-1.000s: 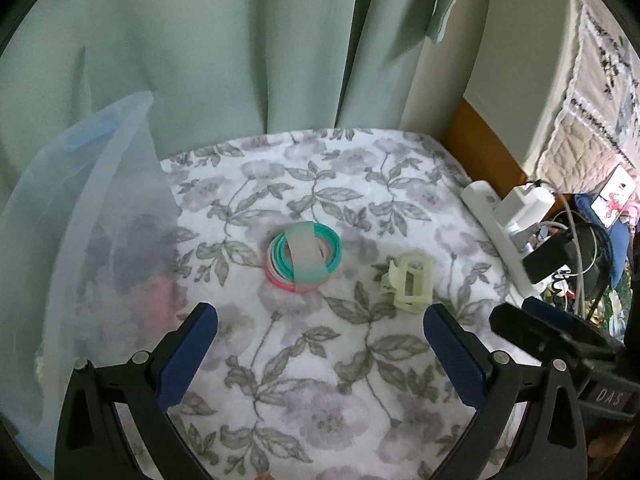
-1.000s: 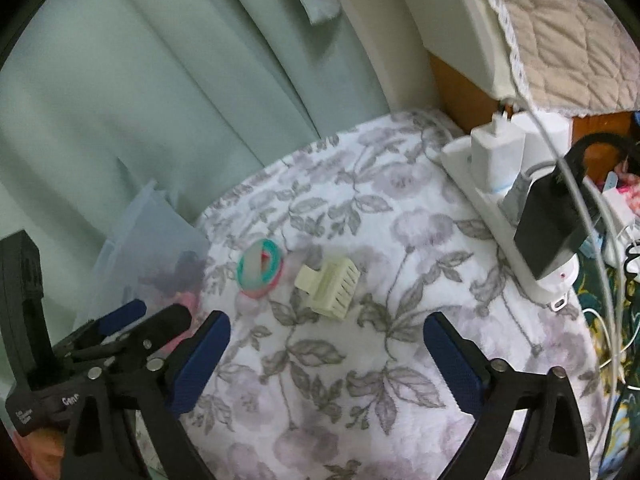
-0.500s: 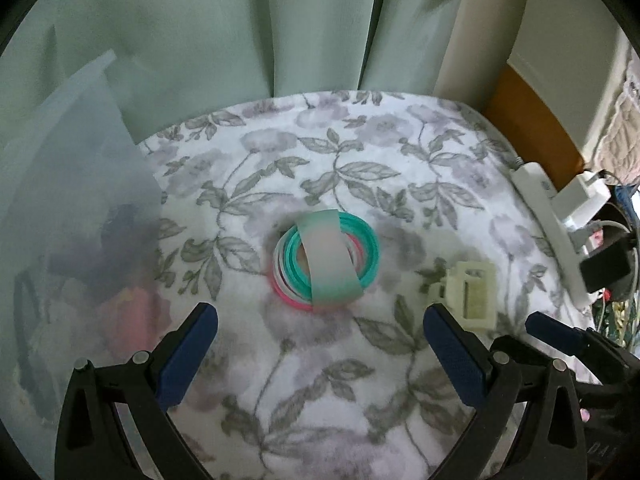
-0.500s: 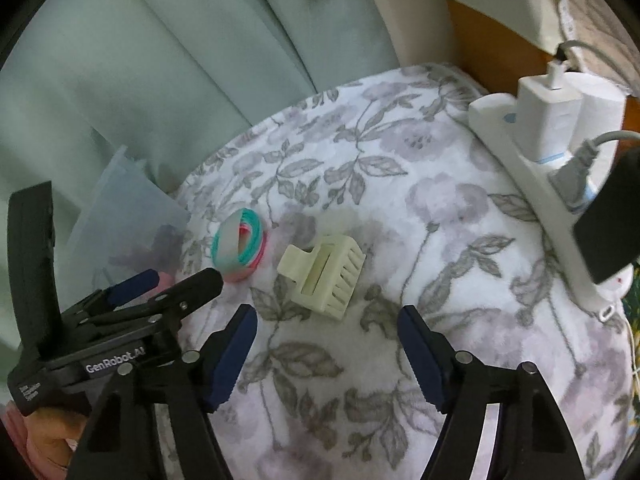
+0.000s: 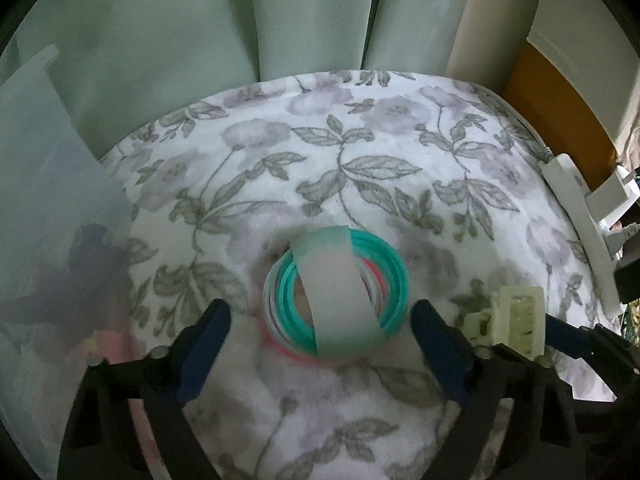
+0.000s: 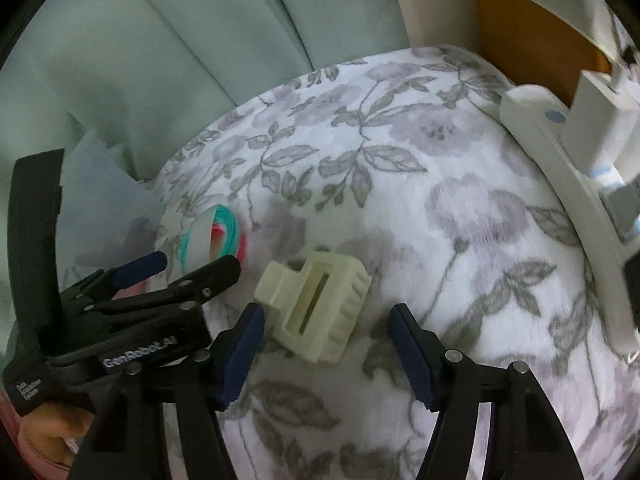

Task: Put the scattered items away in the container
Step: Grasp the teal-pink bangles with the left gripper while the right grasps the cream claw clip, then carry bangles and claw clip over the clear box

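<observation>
A bundle of teal, pink and white hair ties (image 5: pixel 340 292) with a pale band across it lies on the floral blanket (image 5: pixel 360 152). My left gripper (image 5: pixel 320 312) is open, its fingertips on either side of the bundle, not closed on it. A cream hair claw clip (image 6: pixel 316 304) lies to the right of the bundle and also shows in the left wrist view (image 5: pixel 516 320). My right gripper (image 6: pixel 326 312) is open with the clip between its fingertips. A translucent plastic container (image 5: pixel 44 240) with dark items inside stands at the left.
A white power strip (image 6: pixel 560 184) with plugged-in chargers runs along the blanket's right edge. A green curtain (image 5: pixel 240 20) hangs behind. The left gripper's body (image 6: pixel 132 320) sits close beside my right gripper's left finger.
Both grippers moved forward and down. The left now straddles the hair tie bundle and the right straddles the claw clip. Both gaps have narrowed.
</observation>
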`<state>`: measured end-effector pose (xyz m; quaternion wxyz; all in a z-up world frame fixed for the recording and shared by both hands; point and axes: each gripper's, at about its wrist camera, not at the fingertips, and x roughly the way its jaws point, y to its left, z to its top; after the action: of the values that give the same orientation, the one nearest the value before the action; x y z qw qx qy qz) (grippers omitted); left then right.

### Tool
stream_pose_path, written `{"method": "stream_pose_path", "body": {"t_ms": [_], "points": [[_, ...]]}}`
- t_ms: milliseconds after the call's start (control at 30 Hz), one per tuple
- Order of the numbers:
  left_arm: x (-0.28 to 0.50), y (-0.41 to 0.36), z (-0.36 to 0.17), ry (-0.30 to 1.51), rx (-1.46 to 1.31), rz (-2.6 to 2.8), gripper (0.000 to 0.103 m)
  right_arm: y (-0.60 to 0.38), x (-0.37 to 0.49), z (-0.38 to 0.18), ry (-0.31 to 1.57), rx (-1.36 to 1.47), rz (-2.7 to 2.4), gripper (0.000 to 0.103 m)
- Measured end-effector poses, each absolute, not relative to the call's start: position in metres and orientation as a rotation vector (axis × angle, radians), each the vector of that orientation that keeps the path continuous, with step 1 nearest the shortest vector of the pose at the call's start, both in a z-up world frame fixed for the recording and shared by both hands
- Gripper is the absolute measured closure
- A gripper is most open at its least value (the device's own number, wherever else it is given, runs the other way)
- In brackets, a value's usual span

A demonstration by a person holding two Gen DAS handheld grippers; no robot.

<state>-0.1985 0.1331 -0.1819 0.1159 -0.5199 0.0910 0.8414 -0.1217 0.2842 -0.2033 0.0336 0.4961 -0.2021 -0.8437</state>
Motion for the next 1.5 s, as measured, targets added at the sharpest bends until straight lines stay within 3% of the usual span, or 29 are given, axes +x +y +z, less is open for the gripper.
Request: {"method": "stream_pose_path", "body": {"t_ms": [267,667,1500], "points": [[-0.208,0.135,-0.196,0.264,-1.506,2.436,0.026,0.280,-0.134,-0.204,-0.530,1.534,-2.635,0.041],[-0.205,0.133,-0.193,0.289,-1.494,2.449,0.028,0.282,-0.133,-0.202,-0.536,1.541,-2.647,0.047],[-0.115,0.102,-0.157,0.217,-1.514,2.499,0.031,0.272,-0.068,-0.145,-0.559,1.435,-2.716,0.048]]}}
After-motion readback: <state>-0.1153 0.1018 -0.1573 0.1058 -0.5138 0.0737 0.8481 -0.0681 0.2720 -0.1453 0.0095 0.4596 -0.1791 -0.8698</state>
